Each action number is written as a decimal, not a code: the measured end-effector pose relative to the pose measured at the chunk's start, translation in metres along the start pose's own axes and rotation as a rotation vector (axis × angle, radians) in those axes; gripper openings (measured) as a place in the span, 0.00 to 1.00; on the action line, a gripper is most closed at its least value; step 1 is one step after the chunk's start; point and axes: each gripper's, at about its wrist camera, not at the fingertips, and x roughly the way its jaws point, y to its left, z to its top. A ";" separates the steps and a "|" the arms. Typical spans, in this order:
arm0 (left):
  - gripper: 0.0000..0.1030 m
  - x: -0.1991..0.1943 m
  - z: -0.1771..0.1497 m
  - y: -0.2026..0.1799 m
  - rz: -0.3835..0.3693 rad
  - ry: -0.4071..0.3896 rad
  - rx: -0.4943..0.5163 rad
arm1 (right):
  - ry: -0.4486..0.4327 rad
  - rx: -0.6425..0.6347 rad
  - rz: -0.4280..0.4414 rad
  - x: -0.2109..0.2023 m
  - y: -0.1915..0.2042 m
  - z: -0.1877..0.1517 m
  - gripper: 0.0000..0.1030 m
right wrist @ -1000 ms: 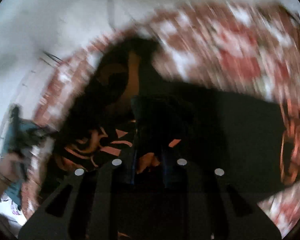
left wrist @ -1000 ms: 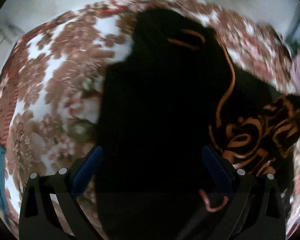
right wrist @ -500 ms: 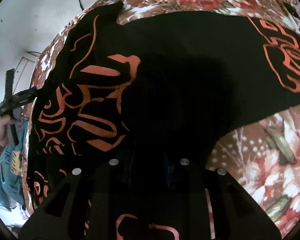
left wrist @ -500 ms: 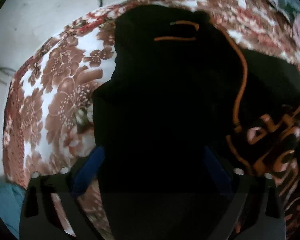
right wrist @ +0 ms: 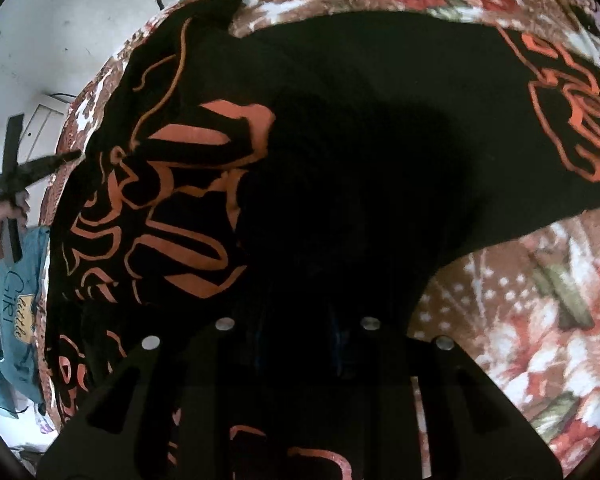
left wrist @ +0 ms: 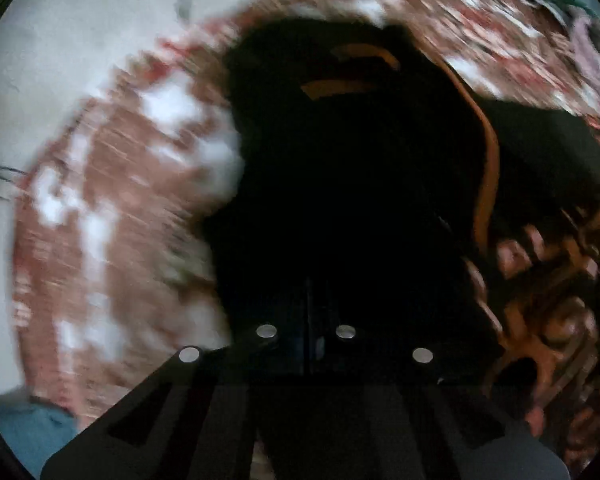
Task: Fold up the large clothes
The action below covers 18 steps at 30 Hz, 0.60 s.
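A black garment with orange printed patterns lies spread on a floral blanket. My right gripper sits low over its near part, jaws narrow and shut on a thick bunch of the black cloth, the fingertips lost in the dark. In the blurred left wrist view, the same black garment with an orange cord fills the centre. My left gripper has its jaws together on that cloth. The right wrist view also catches the left gripper at the garment's far left edge, held by a person's hand.
A blue garment with printed lettering hangs off the blanket's left edge and also shows as a blue garment in the left wrist view. Pale wall lies beyond the floral blanket. Bare blanket shows at lower right of the right wrist view.
The left gripper's jaws, wide around the black cloth before, have shut on it, and that view has turned blurred. The right gripper came down onto the garment, then stayed put.
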 end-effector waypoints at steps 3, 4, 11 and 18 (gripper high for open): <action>0.00 -0.001 0.012 0.015 0.025 -0.019 -0.033 | -0.026 -0.007 0.010 -0.005 0.001 0.005 0.25; 0.01 0.004 0.014 0.017 -0.001 -0.001 -0.048 | -0.035 -0.016 0.015 -0.005 0.002 0.007 0.25; 0.92 0.028 0.000 -0.028 -0.144 0.104 0.033 | 0.011 -0.053 -0.019 0.007 0.000 -0.002 0.27; 0.93 0.059 -0.020 -0.042 -0.053 0.160 0.111 | -0.062 -0.001 0.006 -0.014 -0.002 -0.009 0.97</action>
